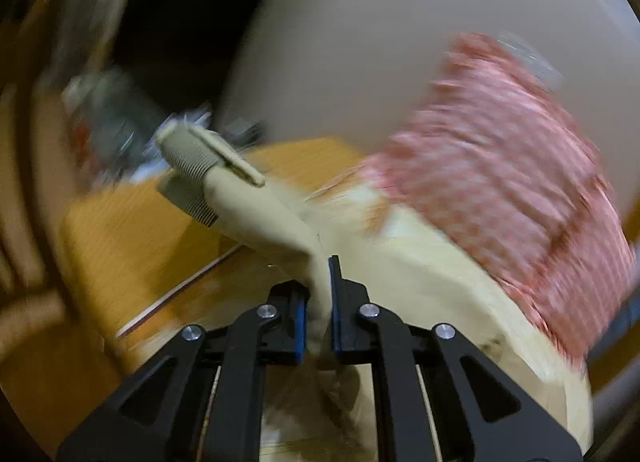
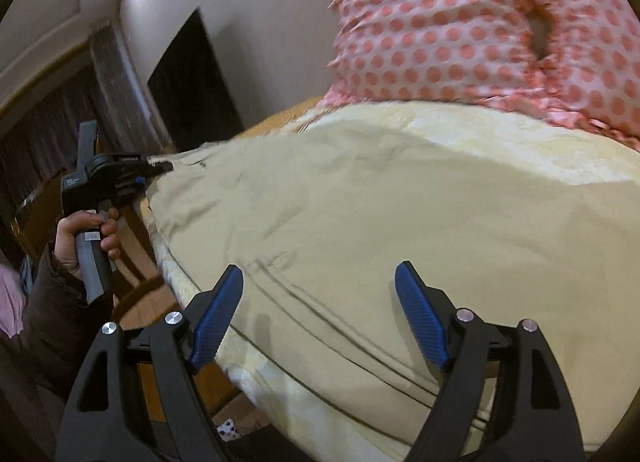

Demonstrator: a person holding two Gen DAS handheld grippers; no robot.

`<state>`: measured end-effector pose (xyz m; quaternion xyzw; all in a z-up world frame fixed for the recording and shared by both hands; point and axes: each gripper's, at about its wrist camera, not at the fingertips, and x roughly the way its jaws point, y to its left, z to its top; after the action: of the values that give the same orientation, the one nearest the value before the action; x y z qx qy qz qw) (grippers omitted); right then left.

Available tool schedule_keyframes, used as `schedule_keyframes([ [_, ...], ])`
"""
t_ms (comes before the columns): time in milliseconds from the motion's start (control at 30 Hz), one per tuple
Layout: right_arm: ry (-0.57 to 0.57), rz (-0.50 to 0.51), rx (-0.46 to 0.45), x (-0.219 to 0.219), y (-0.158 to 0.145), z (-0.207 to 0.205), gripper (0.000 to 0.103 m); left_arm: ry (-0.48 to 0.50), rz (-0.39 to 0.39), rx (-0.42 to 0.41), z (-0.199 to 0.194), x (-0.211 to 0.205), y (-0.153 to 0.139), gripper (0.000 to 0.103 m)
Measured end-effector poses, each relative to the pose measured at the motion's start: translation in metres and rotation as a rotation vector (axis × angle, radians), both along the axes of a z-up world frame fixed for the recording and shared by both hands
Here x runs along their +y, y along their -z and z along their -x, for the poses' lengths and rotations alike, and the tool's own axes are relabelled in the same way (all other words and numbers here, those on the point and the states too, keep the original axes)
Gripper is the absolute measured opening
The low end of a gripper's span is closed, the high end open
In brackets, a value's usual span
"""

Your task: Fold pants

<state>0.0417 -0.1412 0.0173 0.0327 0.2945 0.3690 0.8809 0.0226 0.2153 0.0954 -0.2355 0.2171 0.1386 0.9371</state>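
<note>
Left wrist view: the left gripper point(image 1: 318, 302) has its jaws pinched tight on a bunch of the beige pants point(image 1: 256, 214). The fabric rises from between the blue pads and runs away to a ribbed cuff point(image 1: 192, 166), which hangs free above the wooden floor point(image 1: 132, 238). So this end of the garment is a leg end, held off the bed point(image 1: 420, 274) rather than lying flat. The picture is heavily blurred; the pink dotted pillow point(image 1: 500, 166) at the right is smeared, and finer detail cannot be read.

Right wrist view: the right gripper point(image 2: 320, 314) holds nothing, its jaws spread wide just over the pants point(image 2: 360, 202), which lie spread across the cream bed cover point(image 2: 460, 130). Seams run past the near edge between the blue pads. At the far left corner of the cloth the left gripper point(image 2: 156, 170), held in the person's hand point(image 2: 86, 238), grips the fabric's edge. The pillow point(image 2: 460, 22) lies beyond the garment, at the head of the bed.

Judging from this, the folding is at an early stage: the pants look mostly spread in one broad layer, with no neat fold visible. One end is gripped, the other not yet taken, and the folds themselves appear to remain.
</note>
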Motion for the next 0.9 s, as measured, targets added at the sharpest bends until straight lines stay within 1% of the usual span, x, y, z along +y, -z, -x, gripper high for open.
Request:
schedule_keyframes([
  [67, 0.064, -0.052, -0.016, -0.029, -0.007, 0.004, 0.08, 0.108, -0.083, -0.034, -0.014, -0.038, -0.024, 0.008],
  [100, 0.104, -0.077, -0.022, -0.044, -0.01, 0.005, 0.08, 0.192, -0.141, -0.057, -0.023, -0.068, -0.037, 0.008],
  [167, 0.204, -0.133, -0.029, -0.08, -0.016, 0.008, 0.08, 0.352, -0.217, -0.1, -0.031, -0.123, -0.052, 0.008],
  [200, 0.255, -0.16, -0.026, -0.098, -0.018, 0.009, 0.081, 0.473, -0.239, -0.127, -0.031, -0.157, -0.056, 0.008],
  [233, 0.314, -0.197, -0.017, -0.12, -0.02, 0.01, 0.081, 0.583, -0.245, -0.136, -0.031, -0.186, -0.056, 0.008],
  [267, 0.354, -0.228, -0.008, -0.136, -0.02, 0.012, 0.081, 0.722, -0.244, -0.134, -0.027, -0.222, -0.051, 0.008],
  [300, 0.391, -0.262, 0.001, -0.152, -0.021, 0.014, 0.081, 0.798, -0.25, -0.12, -0.024, -0.243, -0.044, 0.008],
  [333, 0.436, -0.302, 0.014, -0.171, -0.02, 0.016, 0.081, 0.899, -0.266, -0.094, -0.02, -0.27, -0.03, 0.008],
  [367, 0.46, -0.329, 0.023, -0.182, -0.02, 0.018, 0.081, 0.959, -0.28, -0.072, -0.016, -0.286, -0.018, 0.008],
  [400, 0.483, -0.358, 0.033, -0.195, -0.018, 0.02, 0.081, 1.023, -0.299, -0.03, -0.012, -0.305, 0.0, 0.008],
  [433, 0.499, -0.389, 0.048, -0.206, -0.016, 0.02, 0.081, 1.062, -0.308, 0.013, -0.01, -0.316, 0.015, 0.008],
  [467, 0.508, -0.438, 0.078, -0.218, -0.012, 0.019, 0.081, 1.085, -0.315, 0.052, -0.008, -0.323, 0.028, 0.008],
  [500, 0.507, -0.464, 0.102, -0.225, -0.009, 0.014, 0.082, 1.112, -0.315, 0.096, -0.008, -0.329, 0.042, 0.008],
  [533, 0.505, -0.495, 0.145, -0.231, -0.004, 0.009, 0.082, 1.132, -0.303, 0.12, -0.007, -0.33, 0.05, 0.008],
  [567, 0.5, -0.512, 0.174, -0.234, -0.002, 0.005, 0.082, 1.133, -0.305, 0.123, -0.001, -0.329, 0.056, 0.008],
  [600, 0.495, -0.525, 0.205, -0.236, 0.002, 0.0, 0.082, 1.132, -0.336, 0.106, 0.005, -0.329, 0.057, 0.008],
  [633, 0.485, -0.533, 0.232, -0.236, 0.005, -0.006, 0.082, 1.132, -0.349, 0.097, 0.01, -0.326, 0.056, 0.009],
  [667, 0.475, -0.53, 0.255, -0.234, 0.007, -0.013, 0.082, 1.137, -0.346, 0.091, 0.012, -0.323, 0.053, 0.013],
  [733, 0.454, -0.511, 0.297, -0.227, 0.01, -0.026, 0.081, 1.165, -0.263, 0.102, 0.015, -0.305, 0.044, 0.022],
  [767, 0.446, -0.485, 0.32, -0.222, 0.012, -0.033, 0.081, 1.162, -0.215, 0.094, 0.015, -0.292, 0.037, 0.037],
  [800, 0.442, -0.454, 0.335, -0.216, 0.014, -0.039, 0.077, 1.141, -0.192, 0.077, 0.014, -0.284, 0.031, 0.046],
  [833, 0.445, -0.402, 0.343, -0.21, 0.014, -0.045, 0.073, 1.09, -0.176, 0.048, 0.014, -0.268, 0.023, 0.059],
  [867, 0.454, -0.345, 0.329, -0.205, 0.013, -0.047, 0.072, 1.028, -0.166, 0.03, 0.01, -0.249, 0.016, 0.065],
  [900, 0.45, -0.31, 0.326, -0.2, 0.013, -0.049, 0.067, 0.934, -0.158, 0.027, 0.0, -0.226, 0.011, 0.066],
])
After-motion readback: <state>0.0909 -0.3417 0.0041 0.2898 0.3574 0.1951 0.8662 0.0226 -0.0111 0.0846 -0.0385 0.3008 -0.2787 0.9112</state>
